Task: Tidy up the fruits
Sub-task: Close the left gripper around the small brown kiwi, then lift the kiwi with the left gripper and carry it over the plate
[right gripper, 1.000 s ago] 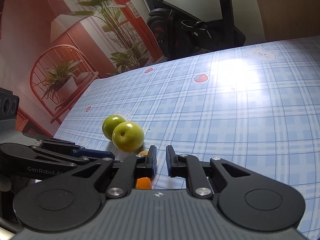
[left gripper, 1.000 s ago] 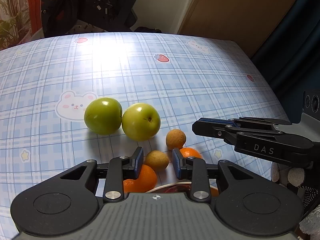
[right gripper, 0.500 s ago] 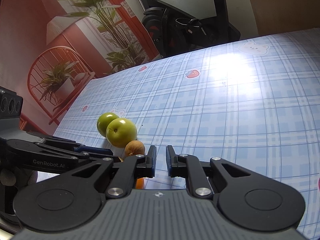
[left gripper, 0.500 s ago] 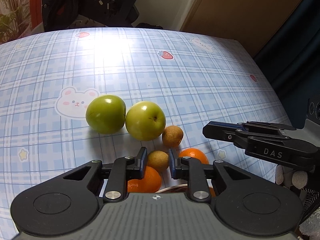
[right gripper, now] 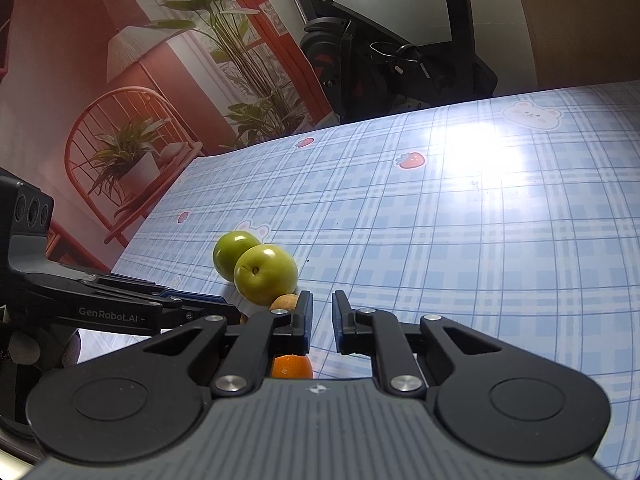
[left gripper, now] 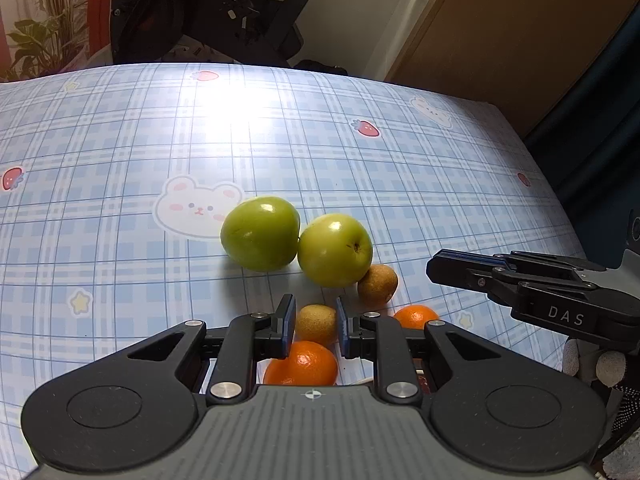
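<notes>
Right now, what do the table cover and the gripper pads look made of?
Table cover: looks like glossy vinyl or oilcloth; a bright glare patch sits on the printed plaid, and it lies smooth without folds. Left gripper pads: blue strips on black fingers, matte, probably rubber or soft plastic; texture too small to tell. They sit either side of a small brown fruit.

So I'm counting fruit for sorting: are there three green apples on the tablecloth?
No, the left wrist view shows only two green apples, touching side by side on the tablecloth.
</notes>
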The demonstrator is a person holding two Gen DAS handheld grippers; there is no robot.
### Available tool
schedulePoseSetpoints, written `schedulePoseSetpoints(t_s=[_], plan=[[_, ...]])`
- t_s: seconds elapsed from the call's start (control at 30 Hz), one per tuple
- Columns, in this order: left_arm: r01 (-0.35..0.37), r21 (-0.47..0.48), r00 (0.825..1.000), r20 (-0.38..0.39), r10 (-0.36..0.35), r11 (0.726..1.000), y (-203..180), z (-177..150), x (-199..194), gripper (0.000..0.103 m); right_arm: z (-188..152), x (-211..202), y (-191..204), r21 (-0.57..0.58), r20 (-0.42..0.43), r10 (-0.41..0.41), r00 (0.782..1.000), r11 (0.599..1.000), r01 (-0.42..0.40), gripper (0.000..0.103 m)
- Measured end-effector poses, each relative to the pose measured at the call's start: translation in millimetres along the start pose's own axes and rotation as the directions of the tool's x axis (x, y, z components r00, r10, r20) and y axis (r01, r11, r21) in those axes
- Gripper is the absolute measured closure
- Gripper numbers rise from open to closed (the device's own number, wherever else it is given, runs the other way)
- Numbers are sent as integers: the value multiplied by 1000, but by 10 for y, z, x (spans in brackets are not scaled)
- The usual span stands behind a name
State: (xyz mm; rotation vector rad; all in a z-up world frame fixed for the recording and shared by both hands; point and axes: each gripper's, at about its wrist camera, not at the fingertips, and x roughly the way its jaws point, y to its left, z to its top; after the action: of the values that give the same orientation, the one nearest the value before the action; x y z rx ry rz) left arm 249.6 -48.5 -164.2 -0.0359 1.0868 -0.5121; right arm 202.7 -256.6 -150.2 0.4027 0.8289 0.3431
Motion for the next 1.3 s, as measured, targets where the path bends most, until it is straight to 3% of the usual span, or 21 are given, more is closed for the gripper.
schedulePoseSetpoints(t_s=[0.4,0.53,0.63,0.73,1.07,1.3], plan=[[-7,-27,1000,10,7,1000,32,2,-117,80,41,249,217,-85,-67,-11,998,996,5,75],[3,-29,1000,4,-3,1000,63,1,-133,80,27,331,172,-47,-86,1,996,999,-5,63],[12,-38,1000,0,-12,999,78,-18,-122,78,33,367,116,6,-99,34,995,999,-33,63],[18,-51,1000,-5,-18,999,80,-34,-123,77,43,342,54,54,-89,69,994,996,-64,76],[58,-58,998,-34,-60,997,36,-61,9,76,-16,17,-102,37,-34,-15,999,999,16,76],[48,-37,999,-20,-49,998,-82,-61,82,76,-106,-219,-234,50,-21,-84,996,995,84,76]])
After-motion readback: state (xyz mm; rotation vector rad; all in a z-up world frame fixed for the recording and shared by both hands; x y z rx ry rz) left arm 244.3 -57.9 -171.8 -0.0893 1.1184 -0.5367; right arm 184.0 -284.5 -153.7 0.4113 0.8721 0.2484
